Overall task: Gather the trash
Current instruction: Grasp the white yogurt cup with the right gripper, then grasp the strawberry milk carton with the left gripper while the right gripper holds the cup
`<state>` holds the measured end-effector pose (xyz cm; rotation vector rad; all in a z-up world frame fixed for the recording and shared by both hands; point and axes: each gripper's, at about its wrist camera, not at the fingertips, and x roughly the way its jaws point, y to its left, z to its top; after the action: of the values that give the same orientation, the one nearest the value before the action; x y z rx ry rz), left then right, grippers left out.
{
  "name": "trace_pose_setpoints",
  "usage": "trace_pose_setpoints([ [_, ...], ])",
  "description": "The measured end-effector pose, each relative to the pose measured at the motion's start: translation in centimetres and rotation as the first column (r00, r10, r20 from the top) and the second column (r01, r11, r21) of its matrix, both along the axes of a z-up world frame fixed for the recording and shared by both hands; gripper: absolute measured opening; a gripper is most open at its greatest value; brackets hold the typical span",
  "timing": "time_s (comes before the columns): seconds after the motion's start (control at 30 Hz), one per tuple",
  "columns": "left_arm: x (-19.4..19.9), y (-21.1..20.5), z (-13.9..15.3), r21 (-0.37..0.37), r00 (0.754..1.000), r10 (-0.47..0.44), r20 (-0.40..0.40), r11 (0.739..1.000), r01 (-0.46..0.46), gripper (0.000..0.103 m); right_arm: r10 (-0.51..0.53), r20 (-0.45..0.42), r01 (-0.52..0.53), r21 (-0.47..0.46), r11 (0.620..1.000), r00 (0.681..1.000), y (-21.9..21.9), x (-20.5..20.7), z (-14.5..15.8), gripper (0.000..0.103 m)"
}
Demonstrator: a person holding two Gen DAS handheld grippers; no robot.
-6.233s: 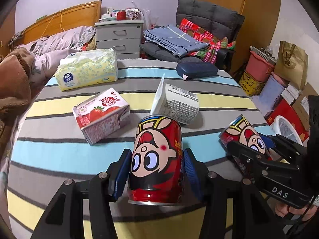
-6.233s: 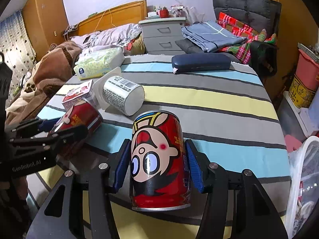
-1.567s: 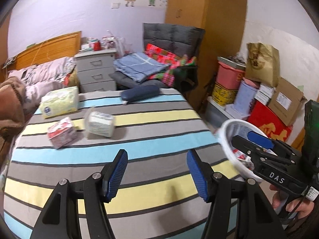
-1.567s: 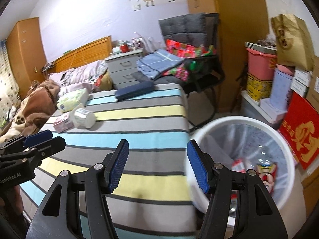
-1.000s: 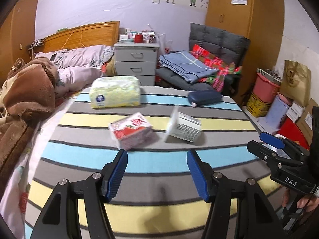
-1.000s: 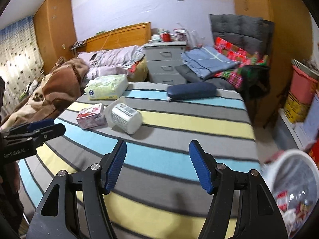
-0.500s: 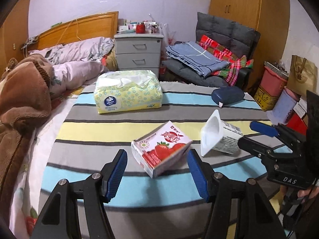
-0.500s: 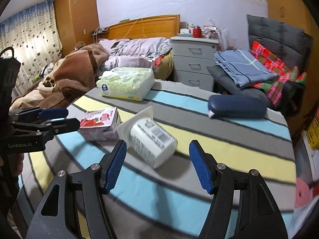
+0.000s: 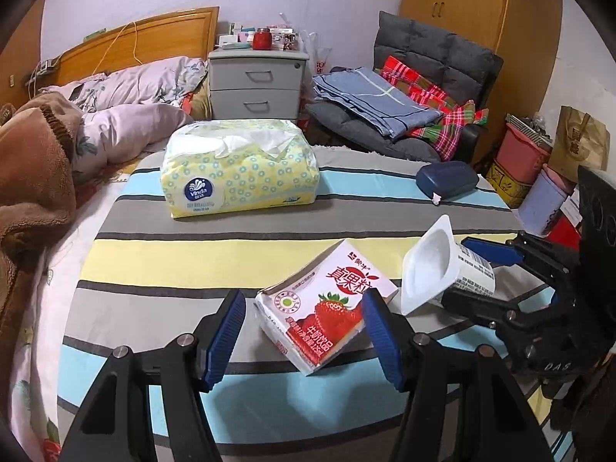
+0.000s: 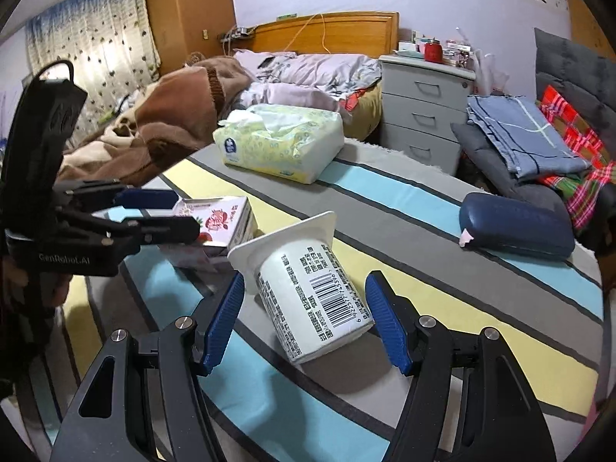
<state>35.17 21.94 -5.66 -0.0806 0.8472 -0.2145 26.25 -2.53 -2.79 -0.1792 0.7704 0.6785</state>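
The strawberry milk carton (image 9: 327,304) lies flat on the striped bedspread (image 9: 192,246), its long axis slanting across the left gripper (image 9: 300,331), whose fingers stand apart astride its near end. Just beside it, the tipped yogurt cup (image 10: 308,292) lies between the right gripper (image 10: 304,319)'s parted fingers, untouched.

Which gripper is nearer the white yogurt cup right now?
Right. The right gripper has its open jaws on either side of the yogurt cup; the left gripper straddles the strawberry milk carton beside it.
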Motion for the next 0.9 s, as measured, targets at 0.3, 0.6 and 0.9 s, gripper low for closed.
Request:
trace_pose_setpoints([
  [0.3,-1.2,-2.0,-0.1,-0.009,0.997,-0.067,-0.023,0.998,0.067,0.063,-0.12,-0.035,0.12,-0.02,0.993,0.992,-2.2,0.0,-0.2,0.061],
  [0.6,-3.1,-4.2,1.1,0.047,0.989,-0.144,0.033,0.989,0.142,0.063,-0.222,-0.057,0.222,-0.009,0.975,0.973,-3.9,-0.1,-0.3,0.06],
  [0.9,1.3,-3.6,0.4,0.017,0.985,-0.17,-0.032,0.985,0.171,0.071,-0.27,-0.063,0.272,0.019,0.962,0.961,-4.5,0.0,-0.6,0.06],
])
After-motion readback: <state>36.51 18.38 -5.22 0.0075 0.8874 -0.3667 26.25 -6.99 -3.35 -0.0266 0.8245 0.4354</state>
